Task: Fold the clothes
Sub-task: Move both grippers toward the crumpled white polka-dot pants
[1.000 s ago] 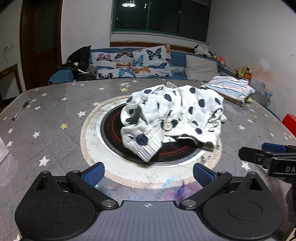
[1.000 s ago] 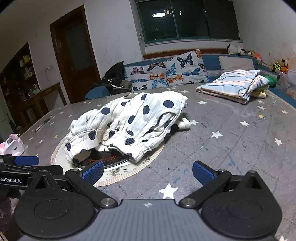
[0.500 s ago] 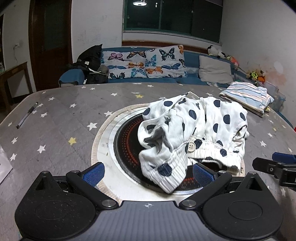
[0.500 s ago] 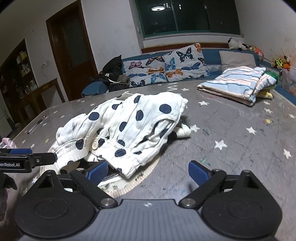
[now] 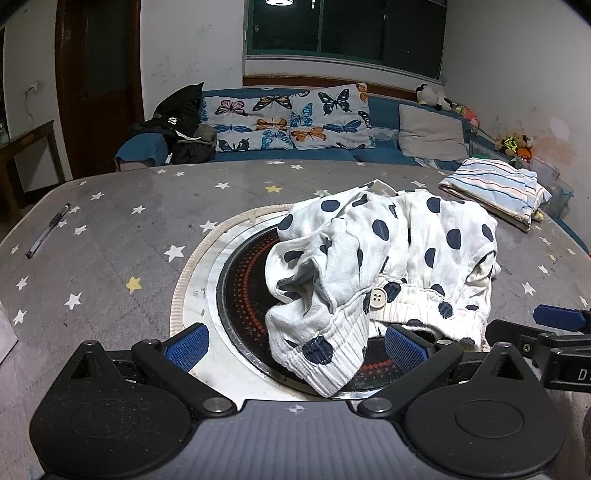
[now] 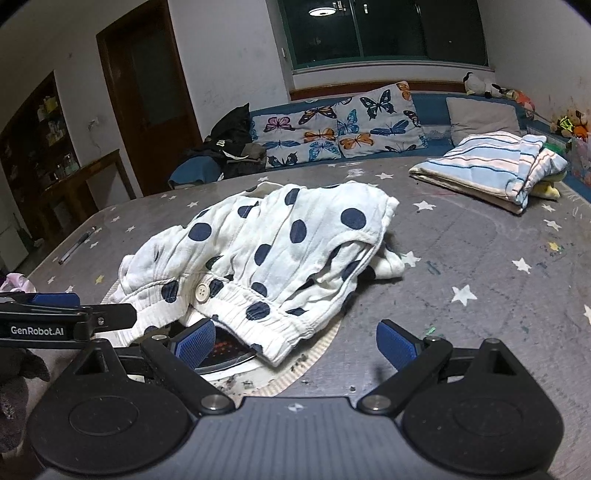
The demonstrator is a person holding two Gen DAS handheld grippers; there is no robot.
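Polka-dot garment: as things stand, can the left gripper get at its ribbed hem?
Probably yes. The left gripper is open, and the ribbed hem of the polka-dot garment lies between its fingers with nothing blocking. The right gripper is off to the side.

Black left claw [image 5: 295, 345] and right claw [image 6: 295, 341], ribbed blue pads, "GenRobot.AI" lettering.

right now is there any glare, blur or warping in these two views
Left wrist view: sharp, fisheye bends the grey star-print table edge; ceiling lamp reflection glares in the dark window. Right wrist view: same glare, the white navy-dotted garment crisp, corners vignetted black.
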